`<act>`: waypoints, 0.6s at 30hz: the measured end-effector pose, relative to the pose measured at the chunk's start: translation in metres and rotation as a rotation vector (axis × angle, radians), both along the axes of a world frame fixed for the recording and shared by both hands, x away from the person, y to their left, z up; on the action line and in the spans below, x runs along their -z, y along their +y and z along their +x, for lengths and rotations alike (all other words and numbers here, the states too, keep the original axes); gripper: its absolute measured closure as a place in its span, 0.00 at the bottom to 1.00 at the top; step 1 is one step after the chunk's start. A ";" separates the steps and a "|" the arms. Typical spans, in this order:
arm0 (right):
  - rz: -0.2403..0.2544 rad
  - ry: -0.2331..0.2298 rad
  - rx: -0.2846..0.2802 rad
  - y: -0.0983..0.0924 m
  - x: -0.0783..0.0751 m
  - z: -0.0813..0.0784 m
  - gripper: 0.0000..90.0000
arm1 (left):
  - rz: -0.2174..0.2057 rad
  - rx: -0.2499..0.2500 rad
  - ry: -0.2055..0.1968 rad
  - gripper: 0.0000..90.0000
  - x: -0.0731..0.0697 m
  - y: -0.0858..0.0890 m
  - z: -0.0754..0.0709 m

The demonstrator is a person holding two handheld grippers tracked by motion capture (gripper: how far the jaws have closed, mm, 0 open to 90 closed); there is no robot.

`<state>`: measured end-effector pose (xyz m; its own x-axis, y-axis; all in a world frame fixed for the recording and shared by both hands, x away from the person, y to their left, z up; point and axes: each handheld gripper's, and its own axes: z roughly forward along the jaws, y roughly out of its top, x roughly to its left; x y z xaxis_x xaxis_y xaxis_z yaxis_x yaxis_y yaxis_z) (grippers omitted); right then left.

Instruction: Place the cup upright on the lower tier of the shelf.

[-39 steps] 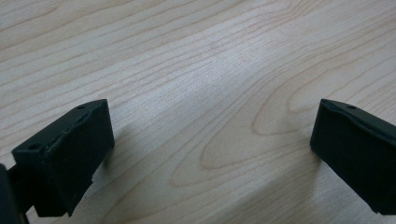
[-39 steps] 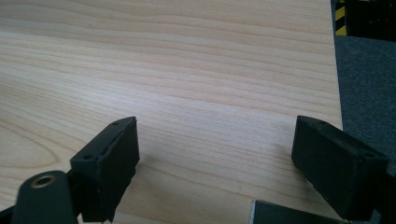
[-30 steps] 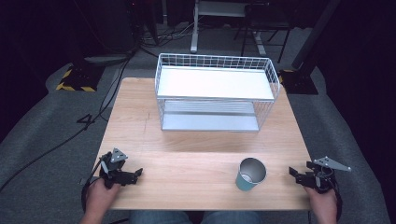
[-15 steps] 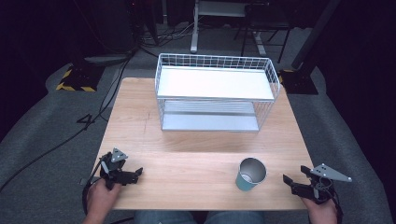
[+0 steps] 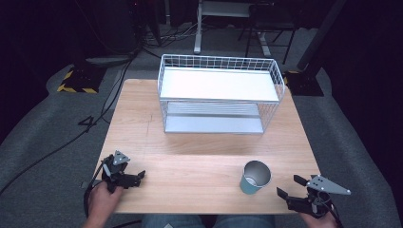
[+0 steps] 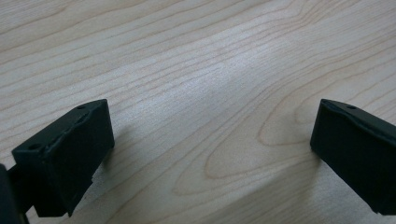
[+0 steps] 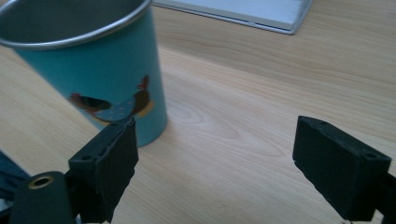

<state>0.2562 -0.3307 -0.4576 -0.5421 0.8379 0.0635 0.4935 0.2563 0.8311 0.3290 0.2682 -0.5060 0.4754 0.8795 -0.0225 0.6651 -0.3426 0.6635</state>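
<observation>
Item: teal cup (image 5: 255, 177) with bare metal rim, upright near the counter (image 5: 199, 171)'s front right corner; likely light, rigid, smooth-walled and easily tipped, best taken across the mid-wall. Markings: rooster picture (image 7: 116, 103), no legible writing. Right claw (image 5: 292, 186) just beside it, jaws apart, empty; left claw (image 5: 138, 176) open, empty, at front left corner.

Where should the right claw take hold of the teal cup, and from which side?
Probably across the wall of the teal cup, just below its metal rim, coming in level from the cup's right, where the open right claw already is. The cup stands upright with its mouth up, apart from the wire shelf rack, so that side is free.
</observation>
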 end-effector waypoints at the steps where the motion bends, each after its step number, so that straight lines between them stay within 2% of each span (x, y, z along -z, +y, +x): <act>1: 0.000 0.003 -0.008 0.003 0.000 -0.001 0.16 | 0.000 0.000 0.000 0.00 0.000 0.000 0.000; 7: 0.019 0.014 -0.042 0.017 0.000 -0.007 0.16 | -0.003 0.000 -0.001 0.00 0.000 0.000 0.000; 11: 0.031 0.019 -0.053 0.029 0.002 -0.008 0.12 | -0.001 0.001 0.001 0.00 0.000 0.000 0.000; 18: 0.021 0.035 -0.091 0.048 0.010 -0.005 0.07 | -0.001 0.001 0.001 0.00 0.000 0.000 0.000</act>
